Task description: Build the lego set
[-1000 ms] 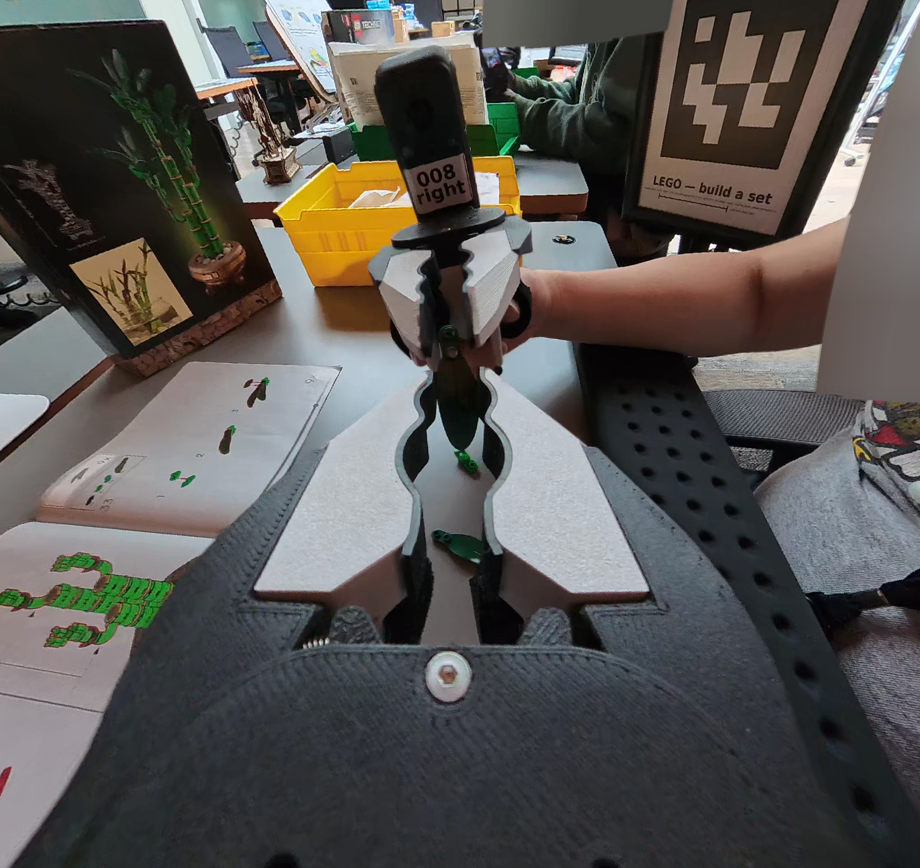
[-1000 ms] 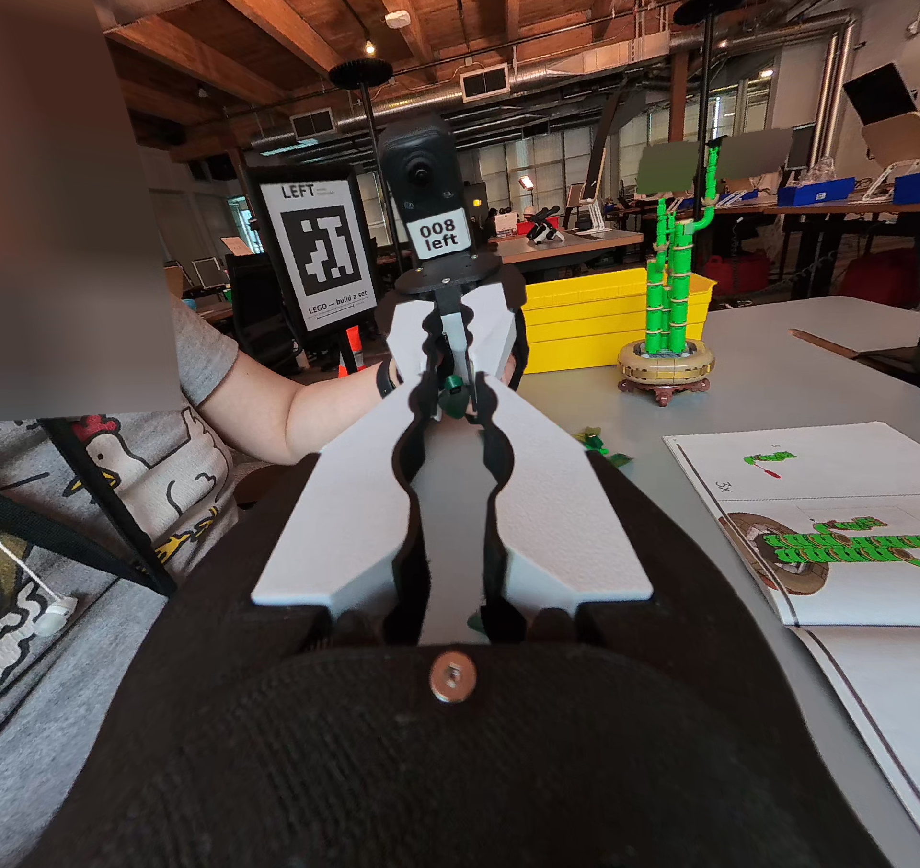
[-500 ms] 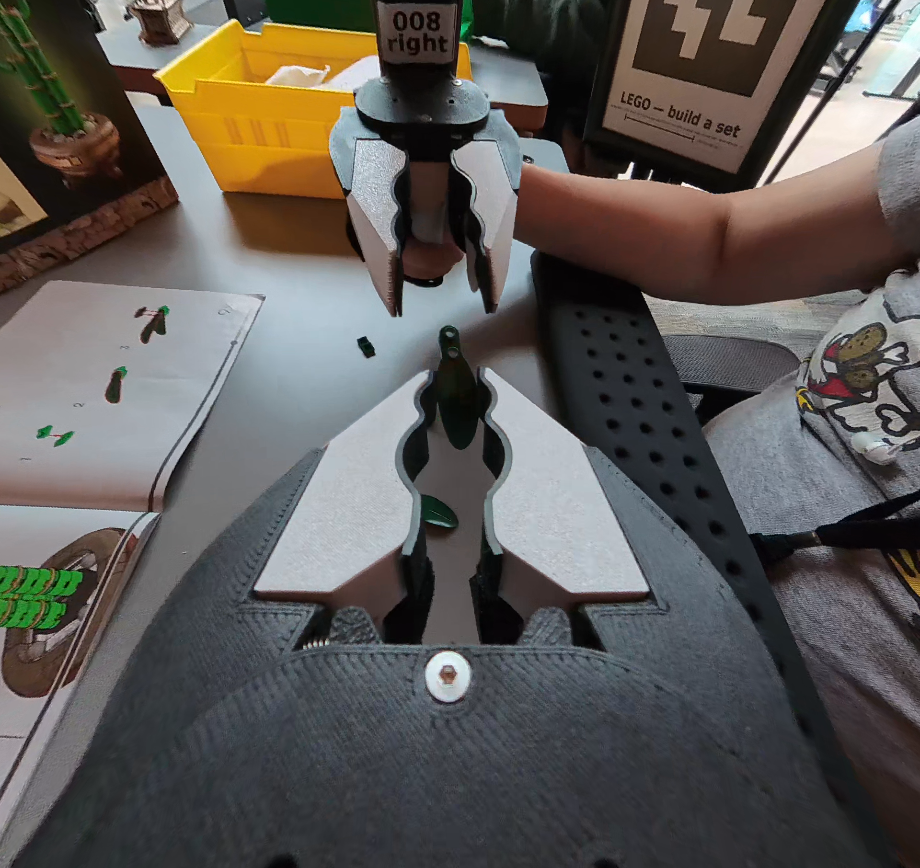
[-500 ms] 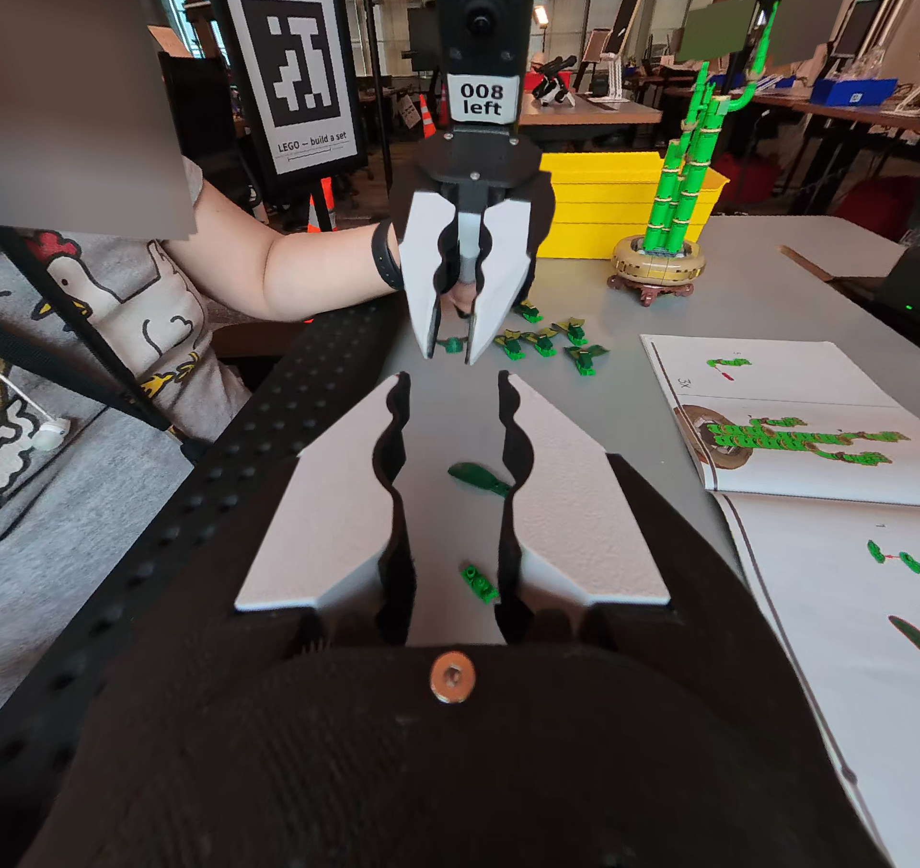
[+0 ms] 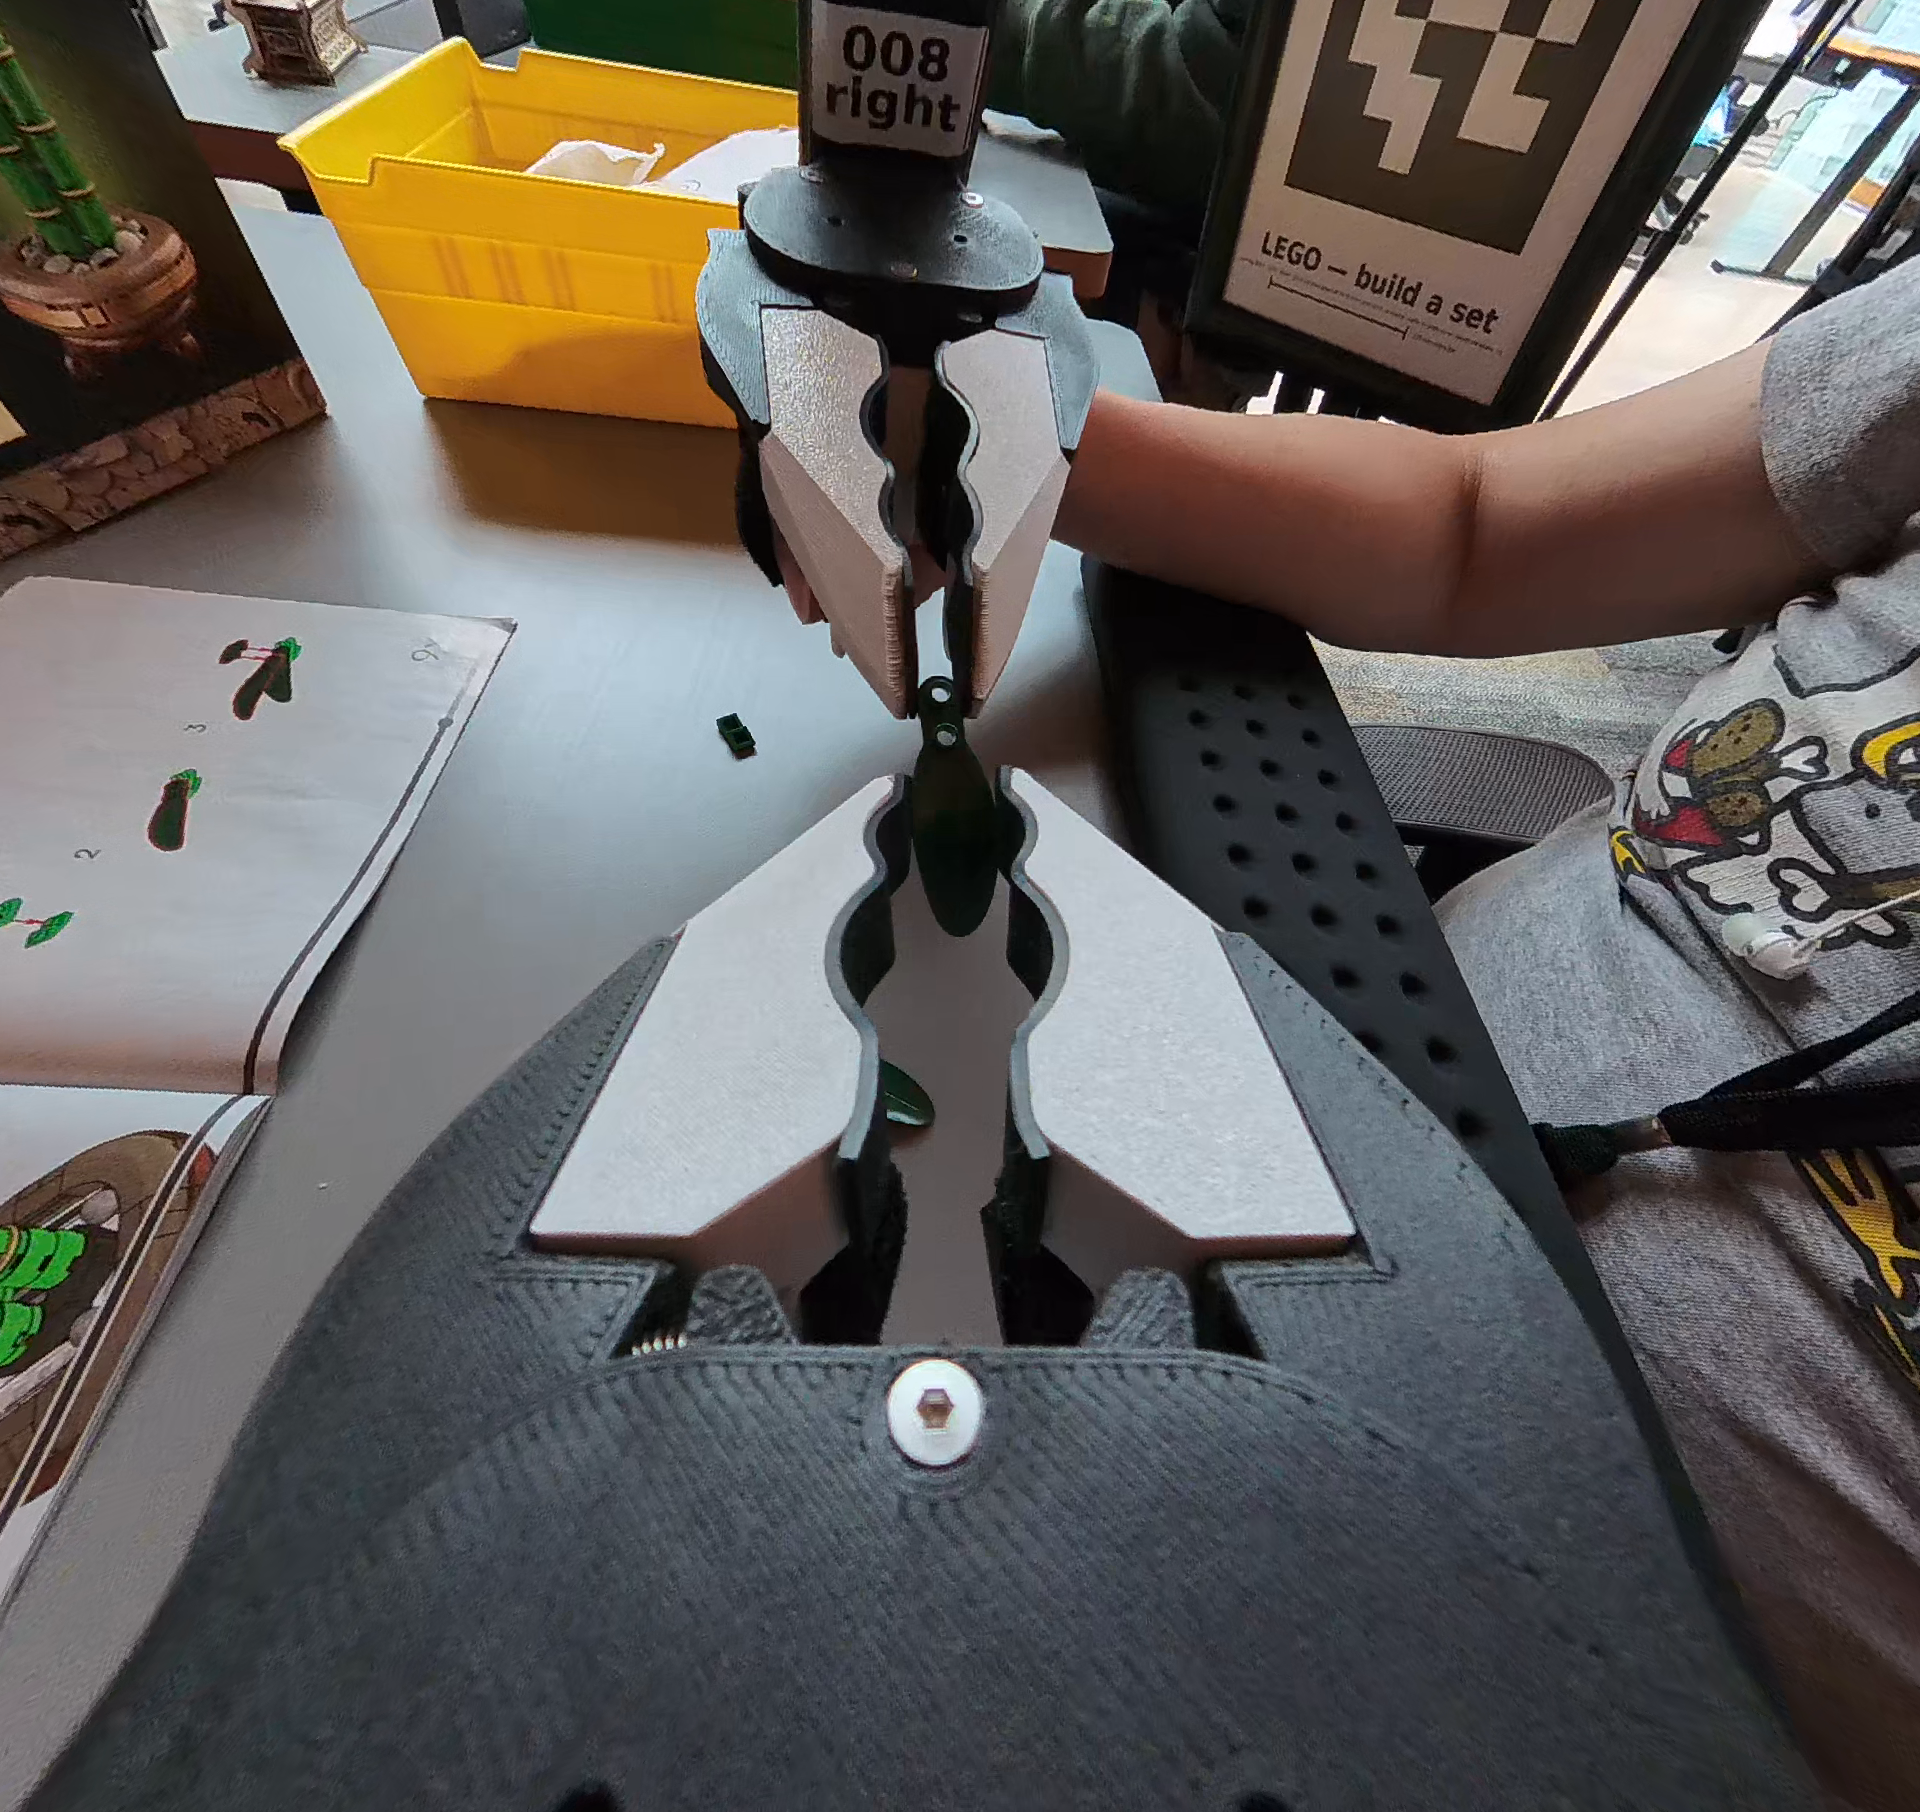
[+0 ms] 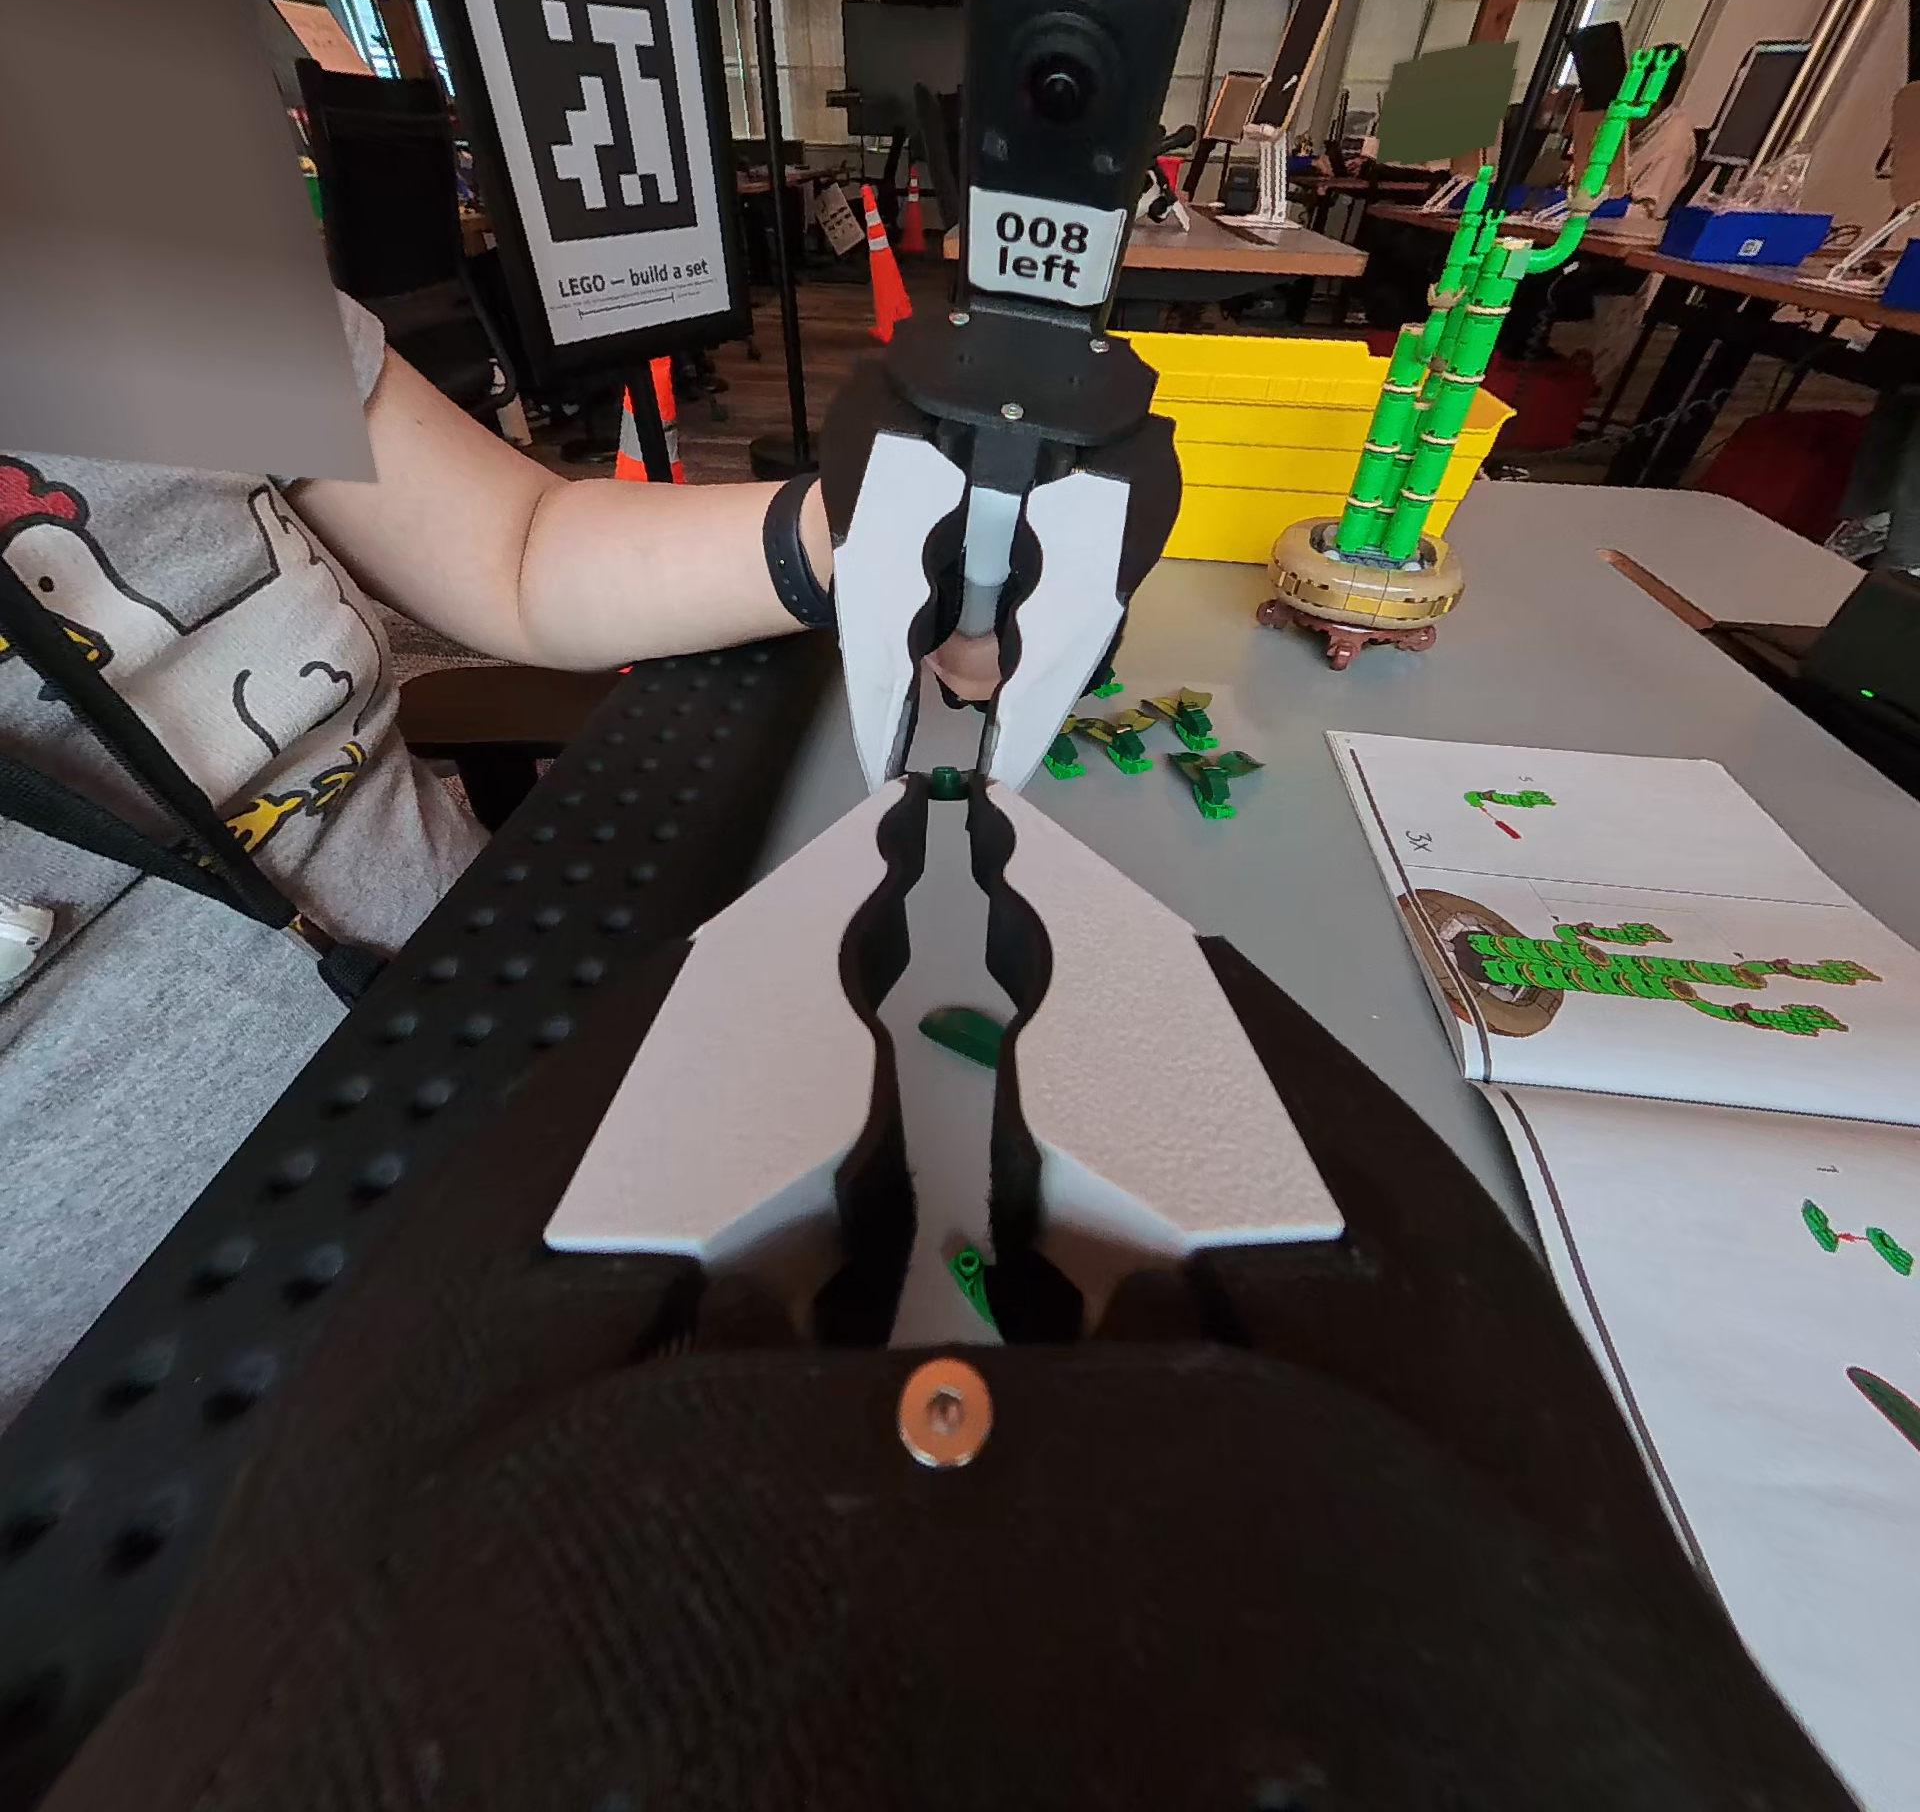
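Note:
My left gripper (image 5: pixel 951 796) is shut on a dark green leaf piece (image 5: pixel 954 858), blade between the fingers, stem end pointing away. My right gripper (image 5: pixel 938 697) faces it from above and is closed down on the leaf's ringed stem end. In the right wrist view my right gripper (image 6: pixel 945 794) pinches the small green end (image 6: pixel 945 780), tip to tip with the left gripper (image 6: pixel 943 770). Both are held above the grey table (image 5: pixel 582 827). A second leaf (image 6: pixel 961 1035) and a small bright green piece (image 6: pixel 971 1279) lie on the table below.
A small dark piece (image 5: pixel 736 734) lies on the table. Several small leaf assemblies (image 6: pixel 1143 734) sit near the green bamboo model (image 6: pixel 1434 453). The open instruction booklet (image 6: pixel 1662 931), a yellow bin (image 5: pixel 540 245), the set's box (image 5: pixel 104 204) and a black perforated strip (image 5: pixel 1299 827) surround the area. The grippers are tip to tip, or close to it.
Half a second ago my right gripper was open and apart from the leaf. It has since moved in and closed on the stem end. My left gripper kept hold of the leaf.

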